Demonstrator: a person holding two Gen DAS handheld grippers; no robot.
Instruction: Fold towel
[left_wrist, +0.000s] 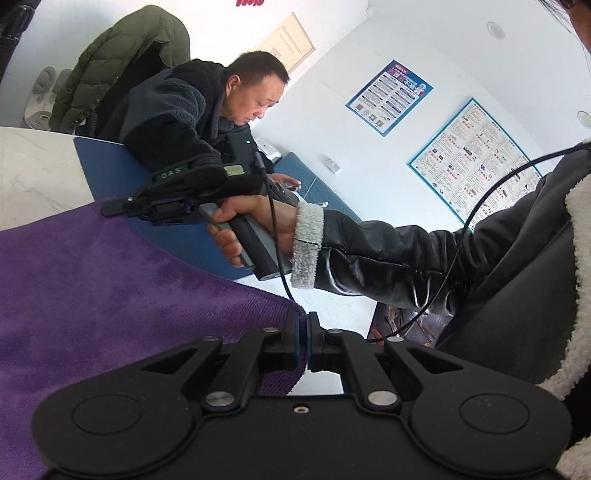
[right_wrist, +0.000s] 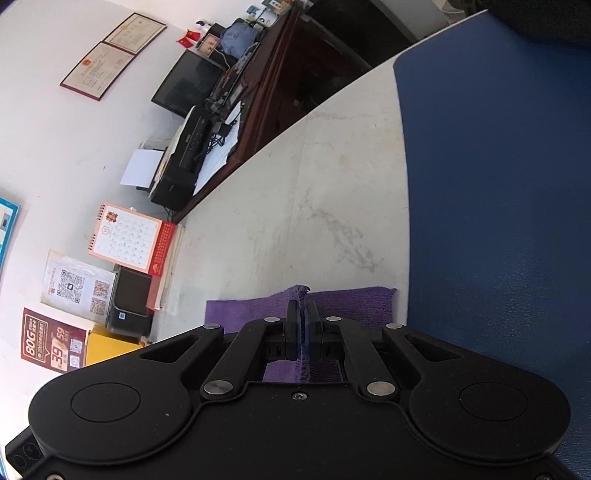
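Observation:
A purple towel (left_wrist: 110, 295) spreads across the left of the left wrist view, lifted and stretched. My left gripper (left_wrist: 306, 332) is shut on its near corner, the cloth pinched between the jaws. The right gripper (left_wrist: 118, 206) shows in the same view, held by a hand in a fleece-cuffed black sleeve, at the towel's far edge. In the right wrist view my right gripper (right_wrist: 303, 317) is shut on a pinched edge of the purple towel (right_wrist: 351, 299), which pokes up between the jaws and hangs below them.
A blue mat (right_wrist: 498, 221) lies on the white marble table (right_wrist: 314, 184). A second person in a dark fleece (left_wrist: 173, 110) sits across the table. A desk with a printer (right_wrist: 184, 162) and a monitor stands by the wall.

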